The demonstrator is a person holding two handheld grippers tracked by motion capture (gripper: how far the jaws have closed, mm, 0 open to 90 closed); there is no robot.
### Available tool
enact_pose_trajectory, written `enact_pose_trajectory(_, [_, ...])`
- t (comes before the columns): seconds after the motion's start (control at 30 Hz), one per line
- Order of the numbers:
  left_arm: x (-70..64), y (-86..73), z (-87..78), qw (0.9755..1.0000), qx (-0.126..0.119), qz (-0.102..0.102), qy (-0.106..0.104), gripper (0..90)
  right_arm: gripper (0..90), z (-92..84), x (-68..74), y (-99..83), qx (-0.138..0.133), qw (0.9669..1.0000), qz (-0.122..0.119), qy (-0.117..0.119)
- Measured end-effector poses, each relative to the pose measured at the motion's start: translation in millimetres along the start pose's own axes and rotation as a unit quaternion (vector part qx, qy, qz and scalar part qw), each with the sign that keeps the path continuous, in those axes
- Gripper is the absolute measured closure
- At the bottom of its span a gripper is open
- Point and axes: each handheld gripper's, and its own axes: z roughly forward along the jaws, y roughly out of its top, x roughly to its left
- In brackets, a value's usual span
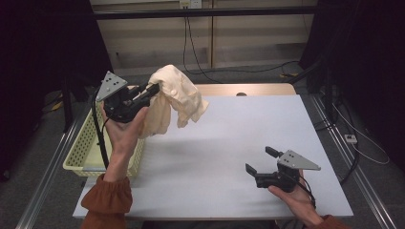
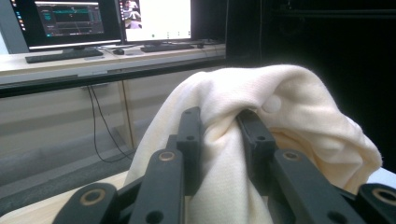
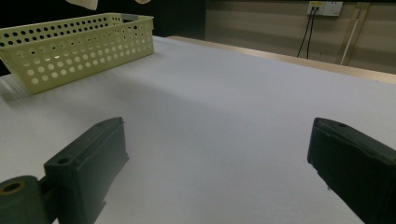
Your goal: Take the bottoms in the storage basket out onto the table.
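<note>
One cream cloth (image 1: 174, 98) hangs in the upper middle of the high view, above the white table (image 1: 229, 143). The left gripper (image 1: 152, 90), one of two, has its jaws clamped on a fold of it. One pale yellow perforated basket (image 1: 79, 152) sits at the left table edge. At lower right, the right gripper (image 1: 260, 160) rests low over the table, jaws spread wide with nothing between them.

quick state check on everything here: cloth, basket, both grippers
cream knitted cloth: bunched, lifted off the table, hanging from the left gripper
left gripper: shut on the cloth
right gripper: open, holding nothing, low over the white table
pale yellow perforated plastic basket: upright at the table's left edge
</note>
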Motion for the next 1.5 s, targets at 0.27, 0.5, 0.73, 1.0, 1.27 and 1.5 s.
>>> enact_pose_trajectory(0.27, [-4.8, 1.1, 9.4, 0.9999, 0.002, -0.003, -0.010, 73.4, 4.8, -0.1, -0.2, -0.1, 0.000, 1.0000, 0.000, 0.000])
enact_pose_trajectory(0.5, [-9.3, 2.6, 18.3, 0.9999, 0.004, -0.007, -0.014, 73.4, 4.8, 0.1, -0.1, -0.2, 0.001, 1.0000, 0.000, 0.000])
enact_pose_trajectory(0.73, [-16.0, 2.1, 27.7, 0.9997, 0.009, -0.009, -0.021, 73.4, 4.8, 0.1, -0.2, -0.2, 0.001, 1.0000, 0.001, 0.000])
enact_pose_trajectory(1.0, [-22.8, -0.1, 39.3, 0.9994, 0.012, -0.017, -0.028, 73.4, 4.9, 0.1, -0.4, -0.5, 0.002, 1.0000, 0.000, 0.000])
enact_pose_trajectory(1.27, [-31.1, -3.4, 50.0, 0.9990, 0.017, -0.019, -0.037, 73.3, 4.9, 0.0, -0.3, -0.5, 0.002, 1.0000, 0.001, 0.000])
enact_pose_trajectory(1.5, [-38.6, -5.7, 58.7, 0.9987, 0.023, -0.013, -0.043, 73.3, 4.8, 0.0, -0.4, -0.5, 0.001, 1.0000, 0.000, 0.000])
